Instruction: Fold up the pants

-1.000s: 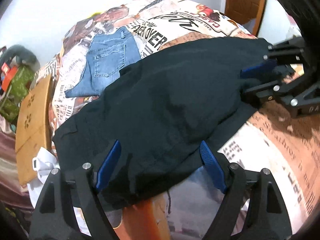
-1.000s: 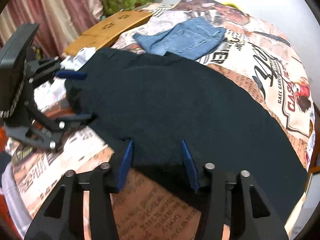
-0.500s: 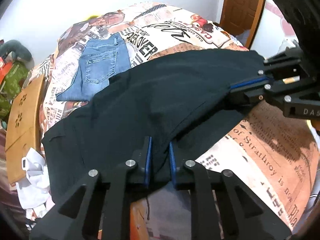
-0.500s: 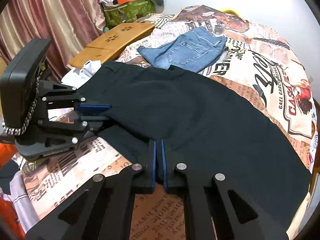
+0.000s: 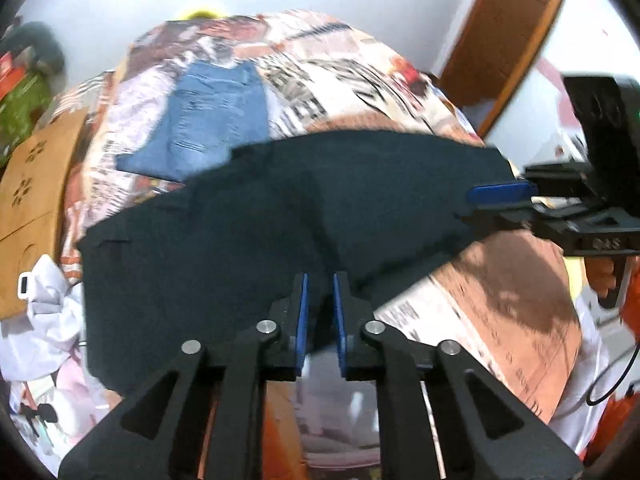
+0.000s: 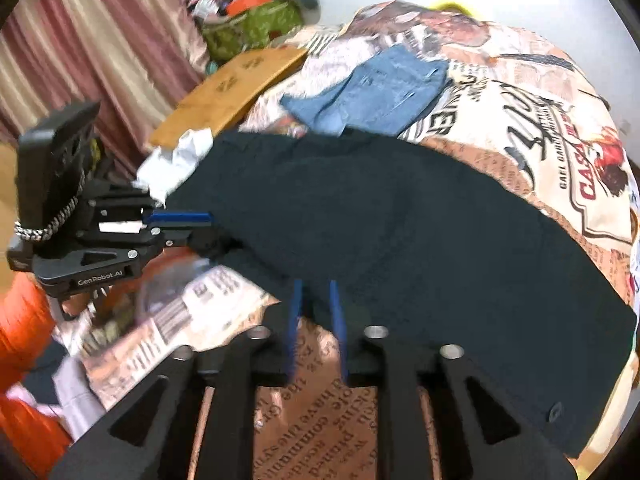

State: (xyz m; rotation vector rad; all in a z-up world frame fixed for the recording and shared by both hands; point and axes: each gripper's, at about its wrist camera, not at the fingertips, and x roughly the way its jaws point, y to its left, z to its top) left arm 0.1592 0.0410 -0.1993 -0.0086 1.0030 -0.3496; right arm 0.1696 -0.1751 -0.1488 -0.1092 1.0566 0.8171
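Black pants (image 5: 248,232) lie spread across the printed bedspread; they also show in the right wrist view (image 6: 400,232). My left gripper (image 5: 320,280) is shut on the near edge of the pants and holds it raised off the bed. My right gripper (image 6: 315,286) is shut on the same near edge further along. Each gripper shows in the other's view: the right one (image 5: 476,204) at the right, the left one (image 6: 204,226) at the left, both pinching black cloth.
Folded blue jeans (image 5: 216,116) lie at the back of the bed, also in the right wrist view (image 6: 376,92). A wooden board (image 6: 236,92) and white cloth (image 6: 180,160) sit at the bed's edge. A door frame (image 5: 508,40) stands behind.
Both grippers went from open around the pants' near edge to shut on it a second ago, and have since lifted that edge up and forward.
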